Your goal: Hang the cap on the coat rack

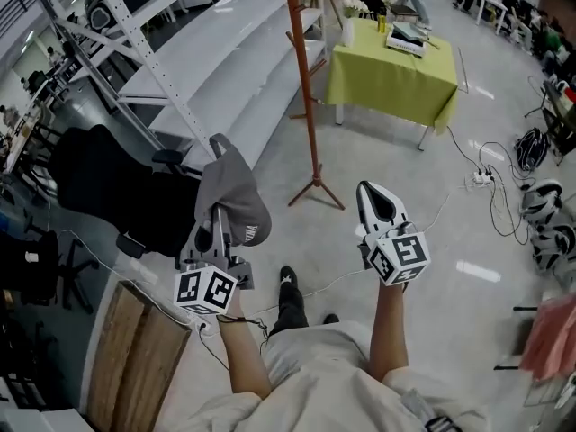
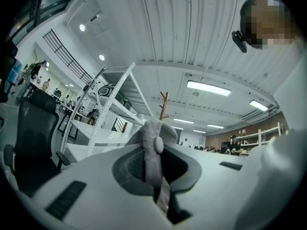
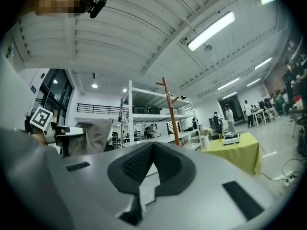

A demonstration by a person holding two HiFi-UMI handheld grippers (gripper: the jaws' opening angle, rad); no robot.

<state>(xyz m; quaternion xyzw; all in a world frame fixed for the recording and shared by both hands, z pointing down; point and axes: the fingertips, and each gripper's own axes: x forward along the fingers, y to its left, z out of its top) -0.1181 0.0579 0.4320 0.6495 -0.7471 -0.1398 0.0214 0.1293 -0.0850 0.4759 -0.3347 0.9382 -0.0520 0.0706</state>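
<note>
A grey cap (image 1: 232,192) hangs from my left gripper (image 1: 219,212), which is shut on its fabric. In the left gripper view the cap (image 2: 153,143) is pinched between the pads and fills the gap of the left gripper (image 2: 154,150). The brown wooden coat rack (image 1: 306,88) stands on the floor ahead, between and beyond both grippers; its top shows behind the cap as the coat rack (image 2: 163,104). My right gripper (image 1: 367,190) is shut with nothing in it. In the right gripper view the right gripper (image 3: 152,145) faces the coat rack (image 3: 170,111), with the cap (image 3: 93,133) at left.
White metal shelving (image 1: 207,70) runs along the left behind the rack. A black office chair (image 1: 117,187) stands beside my left gripper. A table with a yellow-green cloth (image 1: 391,75) is at the back right. Cables and a power strip (image 1: 486,178) lie on the floor at right.
</note>
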